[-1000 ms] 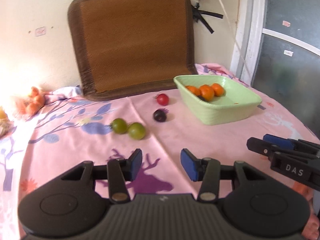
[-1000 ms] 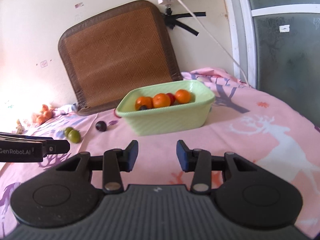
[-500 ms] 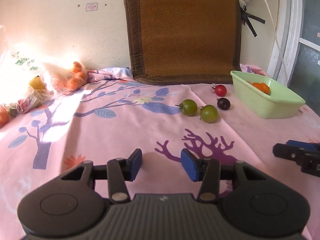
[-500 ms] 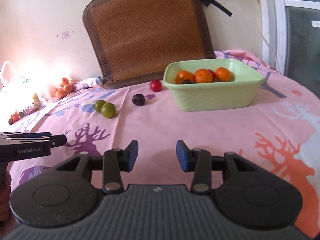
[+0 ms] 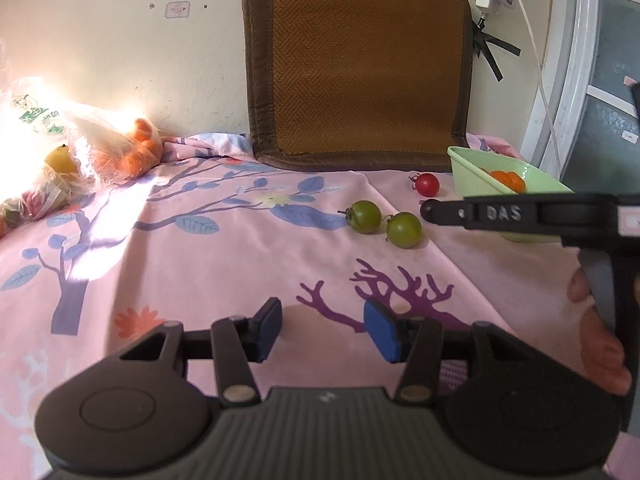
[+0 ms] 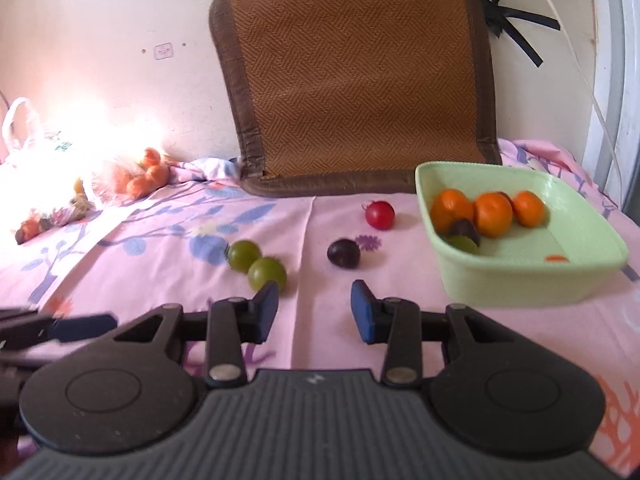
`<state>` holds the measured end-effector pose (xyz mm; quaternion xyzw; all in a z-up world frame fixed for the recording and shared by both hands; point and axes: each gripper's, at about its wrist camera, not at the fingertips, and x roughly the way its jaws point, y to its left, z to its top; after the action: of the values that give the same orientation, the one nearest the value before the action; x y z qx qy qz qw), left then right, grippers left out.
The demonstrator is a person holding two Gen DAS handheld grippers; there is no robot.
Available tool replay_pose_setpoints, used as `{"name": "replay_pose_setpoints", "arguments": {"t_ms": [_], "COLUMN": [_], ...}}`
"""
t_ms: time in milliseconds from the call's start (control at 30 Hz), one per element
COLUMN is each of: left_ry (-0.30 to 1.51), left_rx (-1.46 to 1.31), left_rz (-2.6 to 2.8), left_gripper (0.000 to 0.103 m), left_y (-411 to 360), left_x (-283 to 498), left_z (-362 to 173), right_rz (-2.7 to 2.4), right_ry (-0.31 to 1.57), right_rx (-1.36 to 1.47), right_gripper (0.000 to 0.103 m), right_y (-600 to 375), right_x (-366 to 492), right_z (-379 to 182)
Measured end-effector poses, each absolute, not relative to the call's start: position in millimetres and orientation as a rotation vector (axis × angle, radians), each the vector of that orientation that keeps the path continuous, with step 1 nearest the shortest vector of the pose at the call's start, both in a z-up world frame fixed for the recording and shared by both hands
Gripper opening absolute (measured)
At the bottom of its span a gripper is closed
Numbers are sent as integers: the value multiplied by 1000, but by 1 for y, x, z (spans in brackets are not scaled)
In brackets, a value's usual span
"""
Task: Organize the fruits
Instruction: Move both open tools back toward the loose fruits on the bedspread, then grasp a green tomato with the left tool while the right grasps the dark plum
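A pink cloth with tree and deer prints covers the bench. Two green tomatoes lie touching each other near its middle. To their right sit one dark plum and, farther back, one red tomato, each apart from the others. A pale green basin stands at the right, holding three oranges, with one dark fruit and one green fruit tucked in front of them. A woven brown mat leans on the wall behind. A plastic bag of orange fruit lies far left.

The right gripper hovers before the green tomatoes and plum, its fingers closing with nothing between them. The left gripper hovers over bare cloth, its fingers opening, also empty.
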<state>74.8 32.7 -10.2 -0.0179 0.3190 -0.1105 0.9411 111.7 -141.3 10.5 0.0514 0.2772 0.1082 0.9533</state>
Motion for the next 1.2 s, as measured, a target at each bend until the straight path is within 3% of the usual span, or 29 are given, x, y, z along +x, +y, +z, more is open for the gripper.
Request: {"name": "replay_pose_setpoints", "arguments": {"t_ms": [267, 400, 800, 1100, 1200], "left_ry": [655, 651, 640, 686, 692], "left_rx": [-63, -75, 4, -69, -57], "left_rz": [-239, -251, -353, -322, -289], "left_gripper": [49, 49, 48, 46, 41], "left_y": [36, 37, -14, -42, -48], "left_x": [77, 77, 108, 154, 160], "left_z": [-10, -10, 1, -2, -6], "right_rz": [142, 104, 159, 209, 220], "right_ry": [630, 636, 525, 536, 548], "right_rx": [47, 15, -5, 82, 103], "right_gripper": [39, 26, 26, 26, 26], "right_y": [-128, -127, -171, -188, -190], "right_x": [162, 163, 61, 59, 60], "right_z": [0, -7, -7, -13, -14]}}
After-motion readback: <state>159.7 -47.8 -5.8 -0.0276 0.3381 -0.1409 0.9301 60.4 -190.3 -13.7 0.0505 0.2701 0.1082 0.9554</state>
